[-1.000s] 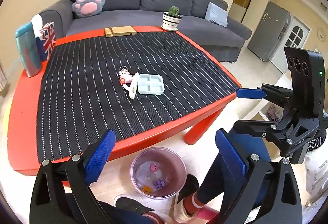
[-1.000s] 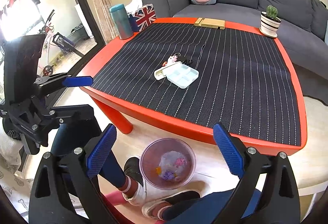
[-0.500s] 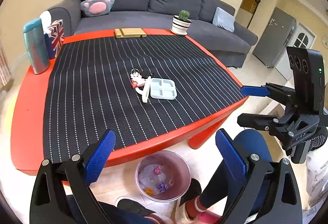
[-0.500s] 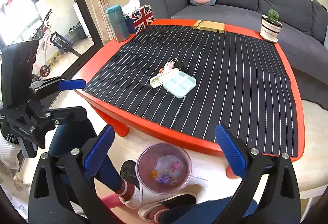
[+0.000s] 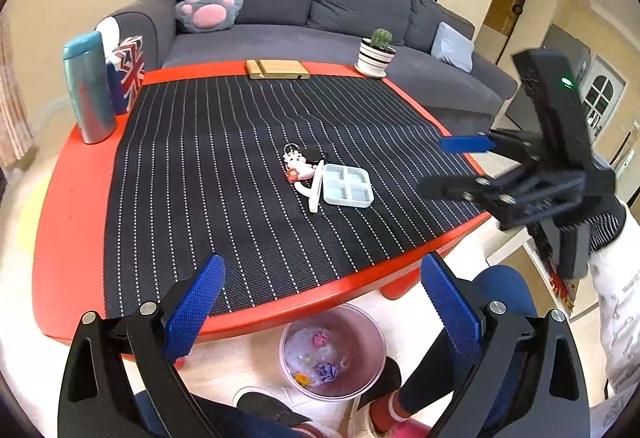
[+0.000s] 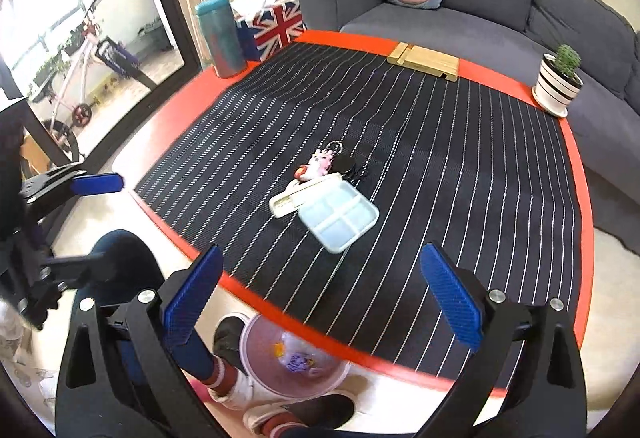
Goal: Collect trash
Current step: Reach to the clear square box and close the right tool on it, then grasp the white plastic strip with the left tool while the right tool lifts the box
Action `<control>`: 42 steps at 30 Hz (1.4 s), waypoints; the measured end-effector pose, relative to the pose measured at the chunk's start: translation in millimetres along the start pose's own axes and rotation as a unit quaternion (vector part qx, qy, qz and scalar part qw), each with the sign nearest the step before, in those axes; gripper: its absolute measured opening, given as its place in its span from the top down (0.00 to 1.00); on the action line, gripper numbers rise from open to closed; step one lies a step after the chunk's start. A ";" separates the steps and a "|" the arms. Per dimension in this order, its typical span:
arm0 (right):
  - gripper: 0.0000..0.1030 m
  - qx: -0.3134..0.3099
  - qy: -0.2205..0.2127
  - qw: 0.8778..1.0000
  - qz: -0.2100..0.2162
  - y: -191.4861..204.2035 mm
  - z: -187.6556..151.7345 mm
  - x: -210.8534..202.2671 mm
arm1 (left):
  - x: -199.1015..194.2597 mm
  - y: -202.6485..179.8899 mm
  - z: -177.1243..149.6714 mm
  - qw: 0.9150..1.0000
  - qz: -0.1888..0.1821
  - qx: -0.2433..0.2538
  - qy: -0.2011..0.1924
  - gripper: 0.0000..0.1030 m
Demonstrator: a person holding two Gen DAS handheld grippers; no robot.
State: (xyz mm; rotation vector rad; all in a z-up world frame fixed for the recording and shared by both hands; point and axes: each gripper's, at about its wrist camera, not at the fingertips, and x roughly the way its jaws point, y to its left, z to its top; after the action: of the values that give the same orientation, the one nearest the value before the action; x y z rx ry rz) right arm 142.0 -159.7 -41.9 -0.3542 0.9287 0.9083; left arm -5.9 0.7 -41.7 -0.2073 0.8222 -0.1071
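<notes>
Left wrist view, left gripper (image 5: 320, 302) fingers spread, empty, one pink trash bin (image 5: 332, 350) holding wrappers on the floor below one red table (image 5: 68, 205), right gripper (image 5: 448, 165) now over the table edge; right wrist view, right gripper (image 6: 320, 298) spread, empty, one pale blue tray (image 6: 340, 215), one keychain (image 6: 318, 165), closer than before.

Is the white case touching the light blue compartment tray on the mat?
Touching. The right wrist view shows the white case lying along the light blue compartment tray, its long edge meeting the tray's rim with no mat visible between them.

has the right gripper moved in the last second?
Yes. In the left wrist view the right gripper now hangs over the red table's right edge; a second ago it sat off the table, farther right.
</notes>
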 end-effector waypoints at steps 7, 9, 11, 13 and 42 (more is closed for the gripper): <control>0.06 -0.018 0.039 0.999 -0.004 -3.5 21.6 35.2 | -0.9 7.6 -1.4 1.000 0.003 -0.010 0.001 0.08; 0.06 -0.023 0.058 0.998 -0.006 -3.3 25.2 47.9 | -1.9 9.3 -1.6 1.000 0.004 -0.012 0.000 0.08; 0.06 -0.026 0.075 0.997 -0.012 -3.0 28.1 61.6 | -2.0 11.1 -1.5 1.000 0.004 -0.015 0.000 0.08; 0.06 -0.026 0.089 0.996 -0.015 -3.1 30.0 73.3 | -1.8 12.8 -1.6 1.000 0.004 -0.017 0.000 0.08; 0.31 0.001 0.122 0.992 -0.035 -10.8 25.6 115.8 | 5.0 26.2 -9.2 0.999 0.002 -0.033 0.005 0.08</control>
State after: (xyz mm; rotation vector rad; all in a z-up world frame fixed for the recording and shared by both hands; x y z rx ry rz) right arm 196.3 -90.4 -122.1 -0.5007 1.1334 0.8116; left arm -8.9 24.1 -57.3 -0.2672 0.8365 -0.0764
